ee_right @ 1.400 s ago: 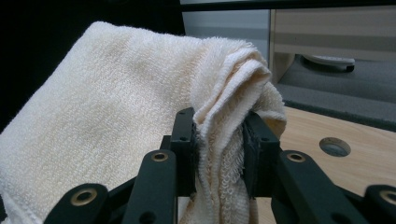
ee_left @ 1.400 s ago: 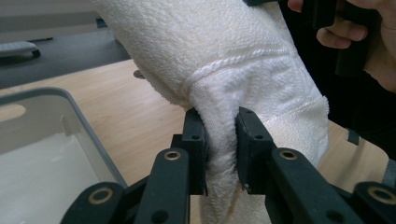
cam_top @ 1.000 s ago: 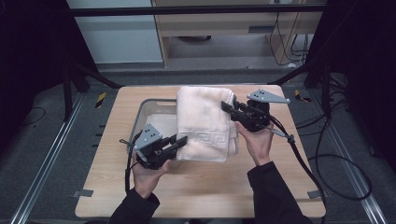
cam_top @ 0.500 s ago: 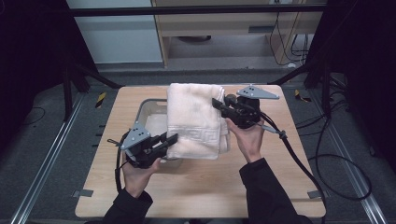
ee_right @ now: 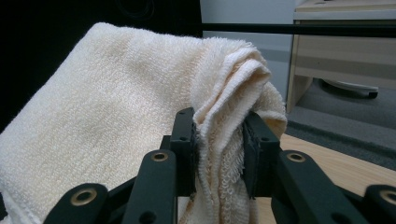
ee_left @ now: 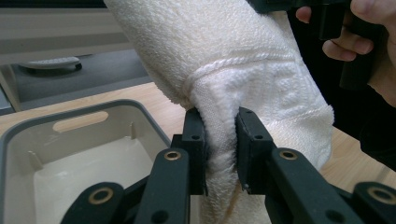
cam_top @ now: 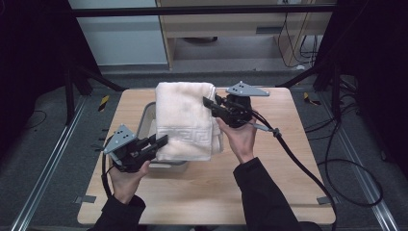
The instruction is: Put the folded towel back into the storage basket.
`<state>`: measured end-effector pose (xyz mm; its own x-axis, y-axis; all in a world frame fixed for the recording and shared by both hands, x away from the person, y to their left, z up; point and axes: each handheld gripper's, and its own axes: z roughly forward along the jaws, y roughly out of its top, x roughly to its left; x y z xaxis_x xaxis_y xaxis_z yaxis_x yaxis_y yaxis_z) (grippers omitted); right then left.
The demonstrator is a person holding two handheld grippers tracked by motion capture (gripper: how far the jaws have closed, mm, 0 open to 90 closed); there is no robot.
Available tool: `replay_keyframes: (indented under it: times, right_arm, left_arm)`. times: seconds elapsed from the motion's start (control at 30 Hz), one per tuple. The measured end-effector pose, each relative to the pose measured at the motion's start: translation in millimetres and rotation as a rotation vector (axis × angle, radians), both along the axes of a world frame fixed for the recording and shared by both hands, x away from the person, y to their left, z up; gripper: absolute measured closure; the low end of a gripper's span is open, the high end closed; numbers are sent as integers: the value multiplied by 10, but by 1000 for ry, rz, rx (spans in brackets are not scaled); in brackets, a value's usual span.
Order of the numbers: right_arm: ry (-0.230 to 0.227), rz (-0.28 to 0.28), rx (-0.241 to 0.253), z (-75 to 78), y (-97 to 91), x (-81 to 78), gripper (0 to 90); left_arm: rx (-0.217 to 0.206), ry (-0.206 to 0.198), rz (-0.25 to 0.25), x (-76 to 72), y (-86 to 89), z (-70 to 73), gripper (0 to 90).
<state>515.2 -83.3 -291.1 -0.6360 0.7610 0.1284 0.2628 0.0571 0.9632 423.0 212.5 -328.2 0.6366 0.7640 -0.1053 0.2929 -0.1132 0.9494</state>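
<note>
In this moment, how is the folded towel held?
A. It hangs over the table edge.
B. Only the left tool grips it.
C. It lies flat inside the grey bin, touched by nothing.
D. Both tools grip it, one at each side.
D: the left tool and the right tool each pinch an edge of the towel, held above the grey bin.

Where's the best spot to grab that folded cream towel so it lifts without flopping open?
By its thick folded edges, from opposite sides, as both claws do now: the left claw pinches the patterned end, the right claw the stacked layers. The towel hangs bundled above the grey bin.
</note>
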Motion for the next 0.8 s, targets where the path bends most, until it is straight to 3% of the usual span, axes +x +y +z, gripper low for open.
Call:
replay_keyframes:
  times: [0.8]
  right_arm:
    - [4, 30, -15, -1, 502, 120, 696]
  left_arm:
    - [-14, 22, 69, 9, 415, -20, 750]
